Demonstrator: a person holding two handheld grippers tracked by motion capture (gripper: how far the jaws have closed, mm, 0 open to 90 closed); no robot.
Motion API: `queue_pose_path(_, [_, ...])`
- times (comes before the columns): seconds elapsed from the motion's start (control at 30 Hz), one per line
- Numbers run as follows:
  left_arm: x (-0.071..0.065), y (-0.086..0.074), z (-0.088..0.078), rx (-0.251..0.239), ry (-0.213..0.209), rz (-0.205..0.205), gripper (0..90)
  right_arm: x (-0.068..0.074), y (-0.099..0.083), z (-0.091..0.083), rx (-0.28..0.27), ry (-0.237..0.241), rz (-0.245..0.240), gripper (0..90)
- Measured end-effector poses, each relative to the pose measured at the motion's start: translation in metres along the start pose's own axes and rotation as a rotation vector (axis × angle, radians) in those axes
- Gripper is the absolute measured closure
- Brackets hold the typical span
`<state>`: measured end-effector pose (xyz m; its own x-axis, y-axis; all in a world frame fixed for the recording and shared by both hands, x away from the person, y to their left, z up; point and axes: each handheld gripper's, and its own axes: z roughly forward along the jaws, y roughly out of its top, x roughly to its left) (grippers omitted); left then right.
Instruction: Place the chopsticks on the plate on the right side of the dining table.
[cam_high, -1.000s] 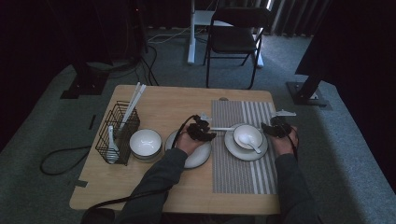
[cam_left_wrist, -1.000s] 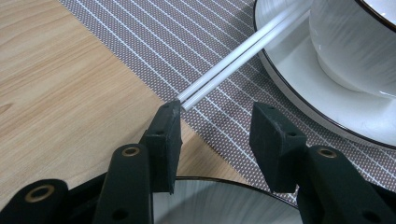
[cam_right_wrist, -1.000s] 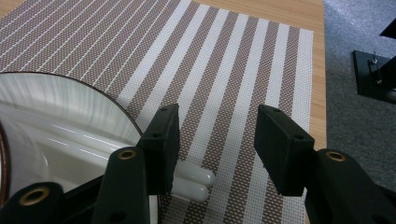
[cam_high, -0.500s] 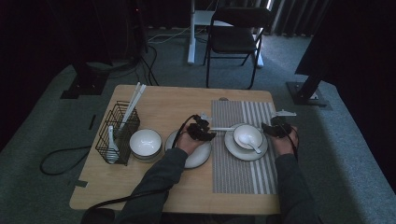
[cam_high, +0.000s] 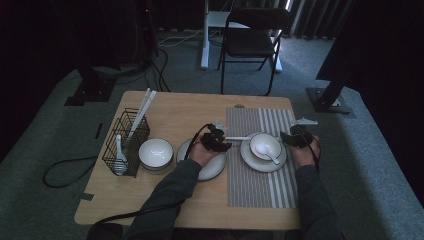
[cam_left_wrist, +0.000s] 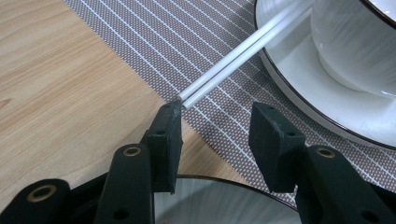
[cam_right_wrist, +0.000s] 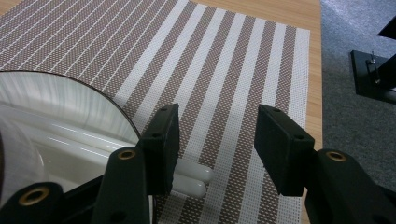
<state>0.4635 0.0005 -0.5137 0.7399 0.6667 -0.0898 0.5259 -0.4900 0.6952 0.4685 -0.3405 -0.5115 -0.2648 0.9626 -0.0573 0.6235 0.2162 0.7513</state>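
**Chopsticks laid across the saucer, both grippers open at their ends**

A pair of white chopsticks (cam_high: 239, 138) lies level across the far part of the striped placemat (cam_high: 260, 185), running left to right. Their middle rests on the far rim of a white saucer (cam_high: 250, 159), just behind the small bowl (cam_high: 262, 143) that stands on it with a white spoon (cam_high: 271, 157) leaning out toward the near right.

The left gripper (cam_high: 223, 140) sits at the left end of the chopsticks, held above a white plate (cam_high: 212, 170) on the bare wooden table (cam_high: 190, 112). In the left gripper view its jaws stand half spread, with the thin tips of the chopsticks (cam_left_wrist: 233, 58) just at the front corner of the left jaw; the right jaw is clear of them, so nothing is clamped.

The right gripper (cam_high: 289, 138) sits at the right edge of the saucer. In the right gripper view its jaws are likewise half spread over the placemat (cam_right_wrist: 224, 79), and the thick rounded ends of the chopsticks (cam_right_wrist: 194, 179) poke out from under the left jaw, at the saucer's dark-rimmed edge (cam_right_wrist: 133, 128); the gap between the jaws holds nothing.

At the left of the table stand an empty white bowl (cam_high: 155, 152) and a black wire basket (cam_high: 126, 142) holding more chopsticks and a spoon.
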Motion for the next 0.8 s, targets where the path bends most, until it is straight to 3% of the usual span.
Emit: queue_pose_path(0.8, [-0.0025,0.0005,-0.0003,-0.003,0.015,-0.003,55.2,-0.0015,-0.0012,-0.0022,-0.012,-0.005,0.0,49.8])
